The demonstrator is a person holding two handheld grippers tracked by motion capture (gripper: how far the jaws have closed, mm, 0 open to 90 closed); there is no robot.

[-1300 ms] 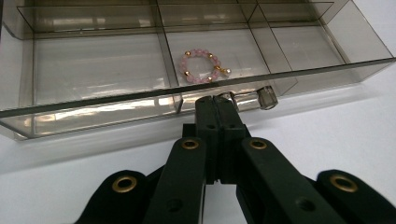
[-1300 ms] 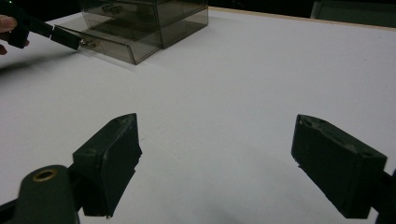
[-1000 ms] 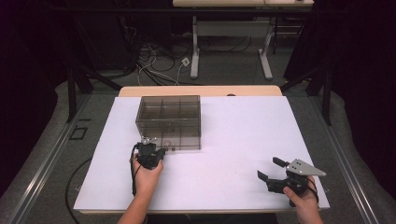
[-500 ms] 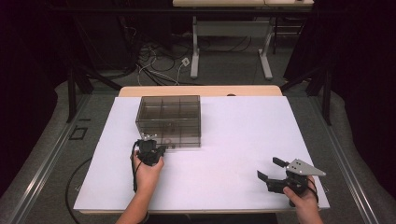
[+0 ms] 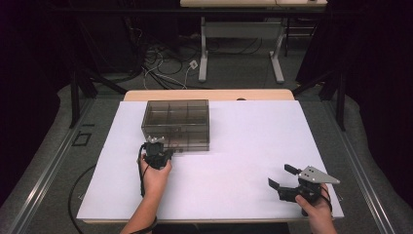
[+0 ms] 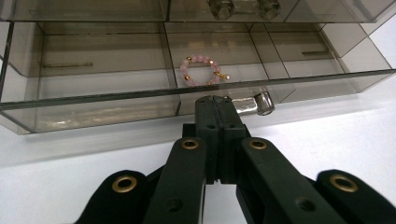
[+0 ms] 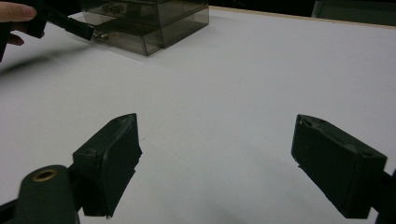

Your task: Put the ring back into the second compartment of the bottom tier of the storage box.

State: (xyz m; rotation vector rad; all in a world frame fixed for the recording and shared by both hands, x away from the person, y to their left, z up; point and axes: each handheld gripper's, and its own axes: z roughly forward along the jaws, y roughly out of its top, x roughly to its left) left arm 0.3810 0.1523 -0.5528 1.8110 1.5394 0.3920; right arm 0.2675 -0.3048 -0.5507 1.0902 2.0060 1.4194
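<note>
A smoky clear drawer box (image 5: 176,122) stands on the white table sheet (image 5: 243,146). Its bottom drawer (image 6: 93,105) is pulled out a little, and a pink bead bracelet (image 6: 201,70) lies in its middle compartment. My left gripper (image 5: 164,152) is at the box's front, jaws shut on the drawer's silver handle (image 6: 254,103); the gripper view shows the closed tips (image 6: 215,101) against it. My right gripper (image 5: 281,176) hovers near the table's front right, open and with nothing in it (image 7: 217,163). Far off in its own view are the box (image 7: 154,18) and the left gripper (image 7: 86,31).
An upper drawer with a silver handle (image 6: 243,7) sits above the open one. A wooden table edge (image 5: 209,95) runs behind the sheet. Beyond it are desk legs and cables (image 5: 165,63) on the floor.
My left gripper has moved forward, closer to the box front, still on the handle. The right gripper has stayed where it was.
</note>
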